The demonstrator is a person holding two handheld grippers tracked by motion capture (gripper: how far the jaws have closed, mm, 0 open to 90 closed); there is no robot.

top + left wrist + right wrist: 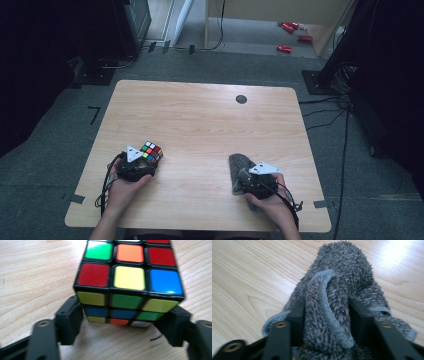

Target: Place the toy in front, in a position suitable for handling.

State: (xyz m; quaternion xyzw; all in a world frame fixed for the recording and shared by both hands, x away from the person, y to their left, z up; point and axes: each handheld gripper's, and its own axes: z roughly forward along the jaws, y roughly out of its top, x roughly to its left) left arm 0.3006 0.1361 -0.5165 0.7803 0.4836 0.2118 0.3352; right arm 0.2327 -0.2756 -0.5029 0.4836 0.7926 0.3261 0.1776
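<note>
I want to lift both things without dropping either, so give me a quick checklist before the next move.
1. Left gripper closed on the puzzle cube: ok, both jaws sit against its lower sides.
2. Cube centred between the jaws: ok.
3. Right gripper closed on the grey cloth: ok, a fold is pinched between the jaws.
4. Whole cloth gathered in that grip: not ok, its edges spill out on both sides.
5. Bare table ahead of both hands: ok.
6. Grip firm enough to lift: cannot tell.
</note>
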